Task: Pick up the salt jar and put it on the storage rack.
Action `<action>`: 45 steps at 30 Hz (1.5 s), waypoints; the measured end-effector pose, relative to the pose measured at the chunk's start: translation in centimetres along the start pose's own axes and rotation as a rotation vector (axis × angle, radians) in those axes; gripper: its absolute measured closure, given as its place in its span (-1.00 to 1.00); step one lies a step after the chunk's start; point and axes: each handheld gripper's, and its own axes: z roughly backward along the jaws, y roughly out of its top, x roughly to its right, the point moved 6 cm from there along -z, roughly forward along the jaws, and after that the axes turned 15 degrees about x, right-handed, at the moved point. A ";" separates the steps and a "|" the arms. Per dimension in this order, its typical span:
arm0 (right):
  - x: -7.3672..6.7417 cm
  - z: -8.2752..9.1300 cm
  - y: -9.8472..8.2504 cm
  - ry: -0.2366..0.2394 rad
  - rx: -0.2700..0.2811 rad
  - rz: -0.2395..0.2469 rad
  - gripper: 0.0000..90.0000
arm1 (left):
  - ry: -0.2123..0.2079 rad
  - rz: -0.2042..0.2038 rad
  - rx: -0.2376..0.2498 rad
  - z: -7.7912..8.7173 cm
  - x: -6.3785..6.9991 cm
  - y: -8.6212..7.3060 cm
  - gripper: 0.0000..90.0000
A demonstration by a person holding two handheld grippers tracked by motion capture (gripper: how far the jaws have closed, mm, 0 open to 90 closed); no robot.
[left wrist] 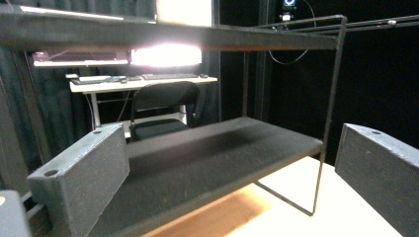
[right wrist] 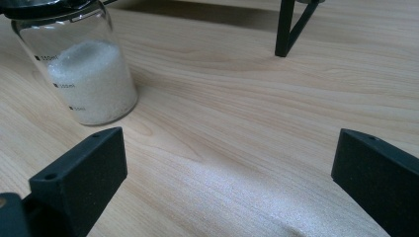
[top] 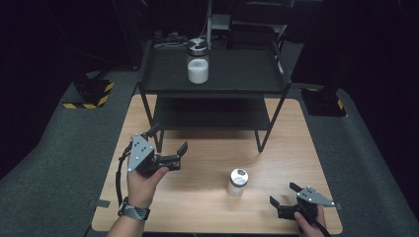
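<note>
Your right tool (top: 282, 196), jaws spread and empty, sits nearer the upright jar (top: 237, 182), which stands just to its left on the bench (top: 207, 207); left tool (top: 168, 140) also spread.

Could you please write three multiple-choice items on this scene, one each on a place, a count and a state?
1. Where does the table jar stand?
A. On the rack's top shelf
B. On the table, between the two grippers
C. On the floor

2. How many jars are there?
A. One
B. Two
C. Four

3. How do the right gripper's jaws stand?
A. Open, holding nothing
B. Shut on a jar
C. Shut on the rack

Answers: 1 B, it rests on the wood between the left gripper and the right one. 2 B, a second jar stands on the rack. 3 A, bare table shows between them.
</note>
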 end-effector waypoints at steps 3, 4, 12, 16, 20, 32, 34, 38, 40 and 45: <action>0.0 0.0 0.0 0.000 -0.001 0.002 -0.99 | 0.021 0.008 -0.027 0.6 -0.2 -0.9 -0.99; 0.0 0.0 0.0 0.001 -0.001 0.003 -0.99 | 0.024 0.011 -0.031 0.9 -0.2 -1.3 -0.99; 0.0 0.0 0.0 0.001 0.001 0.000 -0.99 | 0.043 0.027 -0.063 2.8 -0.7 -3.6 -0.99; 0.0 0.0 0.0 0.000 0.003 0.001 -0.99 | 0.045 0.031 -0.085 3.6 -0.9 -4.7 -0.99; 0.0 0.0 0.0 0.000 0.002 0.001 -0.99 | 0.047 0.033 -0.113 4.2 -0.9 -5.4 -0.99; 0.0 0.0 0.0 -0.002 0.001 -0.002 -0.99 | 0.060 0.052 -0.204 5.5 -0.7 -8.0 -0.99; 0.0 0.0 0.0 -0.002 0.001 -0.003 -0.99 | 0.064 0.060 -0.222 5.8 -0.7 -8.5 -0.99; 0.0 0.0 0.0 -0.003 0.002 -0.002 -0.99 | 0.069 0.071 -0.247 6.3 -0.7 -9.2 -0.99; 0.0 0.0 0.0 -0.003 0.001 -0.002 -0.99 | 0.068 0.065 -0.274 6.5 -0.7 -9.4 -0.99; 0.0 0.0 0.0 -0.004 -0.002 0.001 -0.99 | 0.072 0.064 -0.327 6.7 -0.5 -9.9 -0.99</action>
